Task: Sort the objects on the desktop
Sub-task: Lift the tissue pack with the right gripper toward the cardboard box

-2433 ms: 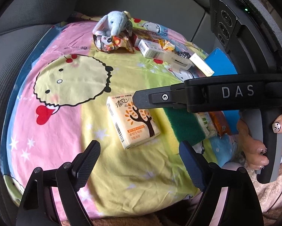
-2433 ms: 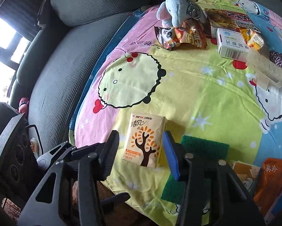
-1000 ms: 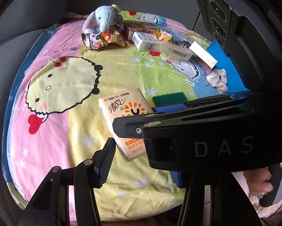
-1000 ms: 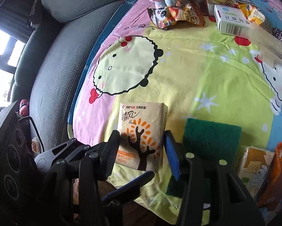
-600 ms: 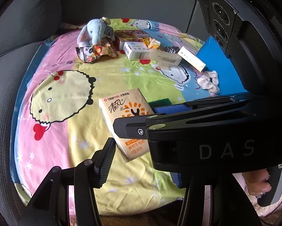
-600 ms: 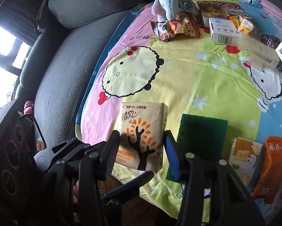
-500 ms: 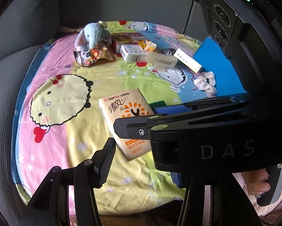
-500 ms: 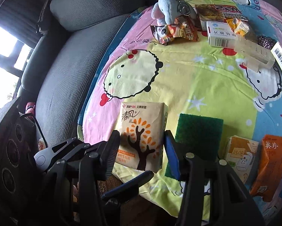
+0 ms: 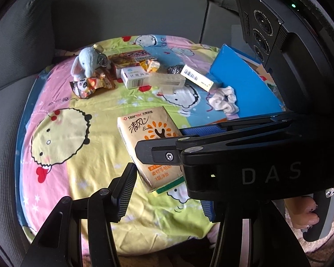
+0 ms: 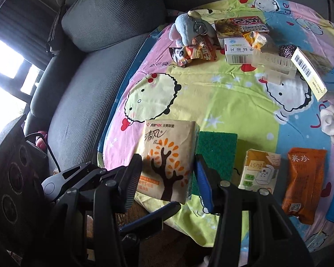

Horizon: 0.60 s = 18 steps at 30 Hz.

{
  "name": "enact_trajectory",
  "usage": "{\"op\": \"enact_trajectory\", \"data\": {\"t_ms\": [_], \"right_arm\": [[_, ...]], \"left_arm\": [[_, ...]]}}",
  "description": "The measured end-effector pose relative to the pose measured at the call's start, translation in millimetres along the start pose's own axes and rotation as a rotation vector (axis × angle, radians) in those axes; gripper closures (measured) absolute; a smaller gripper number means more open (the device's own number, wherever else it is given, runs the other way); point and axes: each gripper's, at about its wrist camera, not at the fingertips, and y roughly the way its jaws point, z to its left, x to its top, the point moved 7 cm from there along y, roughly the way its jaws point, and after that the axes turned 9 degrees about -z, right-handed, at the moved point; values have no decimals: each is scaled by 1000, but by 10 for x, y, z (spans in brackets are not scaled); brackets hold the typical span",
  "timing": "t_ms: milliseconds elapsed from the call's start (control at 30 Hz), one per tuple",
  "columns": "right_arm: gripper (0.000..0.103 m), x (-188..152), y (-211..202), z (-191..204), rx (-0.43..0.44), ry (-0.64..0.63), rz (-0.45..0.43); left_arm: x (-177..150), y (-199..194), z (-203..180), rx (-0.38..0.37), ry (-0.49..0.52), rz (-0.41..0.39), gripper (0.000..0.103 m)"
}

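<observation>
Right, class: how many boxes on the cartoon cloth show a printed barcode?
2. The white box lies at the far edge, right of the plush elephant; the long narrow box lies further right, near the blue board. Other barcodes may be hidden.

My right gripper [image 10: 168,179], which 2.4 seconds ago straddled the tissue pack [image 10: 167,155] lying on the sheet [image 10: 222,102], has clamped it and lifted it clear. My left gripper [image 9: 167,191] has risen alongside; more of the sheet shows below.
</observation>
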Motion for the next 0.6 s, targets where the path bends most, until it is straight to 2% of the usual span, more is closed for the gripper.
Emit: {"op": "enact_trajectory", "data": {"t_ms": [600], "right_arm": [[54,29,-503,-255,-22,22,-104]], "left_arm": [[198,-46,-486,-44,99,-31,50]]}}
